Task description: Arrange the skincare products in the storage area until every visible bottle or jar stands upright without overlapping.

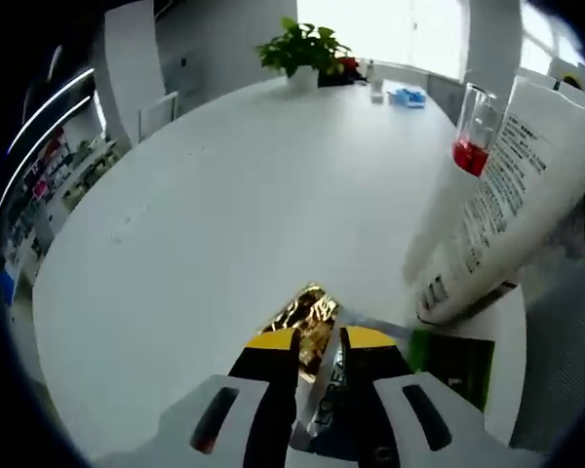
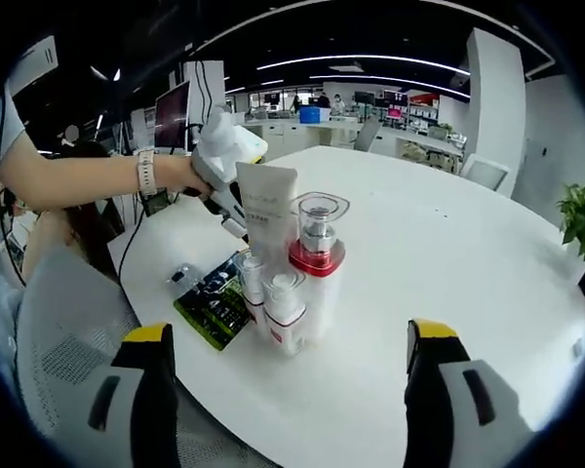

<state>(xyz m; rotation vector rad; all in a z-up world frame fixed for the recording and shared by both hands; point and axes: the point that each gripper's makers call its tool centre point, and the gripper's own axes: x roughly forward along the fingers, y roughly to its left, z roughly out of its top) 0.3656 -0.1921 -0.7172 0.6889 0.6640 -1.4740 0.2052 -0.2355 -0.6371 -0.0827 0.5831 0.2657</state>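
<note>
My left gripper (image 1: 317, 356) is shut on a thin silver and gold L'Oreal packet (image 1: 312, 327) low over the white table (image 1: 224, 214). Close on its right leans a big white tube (image 1: 512, 205), with a clear bottle with red liquid (image 1: 476, 132) behind it and a green and black pack (image 1: 460, 366) lying flat. In the right gripper view the white tube (image 2: 268, 210), a red-collared clear-capped bottle (image 2: 317, 244) and two small bottles (image 2: 283, 307) stand clustered upright beside the flat pack (image 2: 214, 302). A hand holds the left gripper (image 2: 232, 219) behind the tube. My right gripper (image 2: 291, 330) stands wide open before the cluster.
A potted plant (image 1: 307, 49) and a small blue item (image 1: 408, 96) sit at the table's far edge. A person's arm with a watch (image 2: 97, 175) reaches in from the left. A grey chair (image 2: 58, 341) stands by the near table edge (image 2: 185, 370). Bare tabletop (image 2: 448, 244) stretches to the right.
</note>
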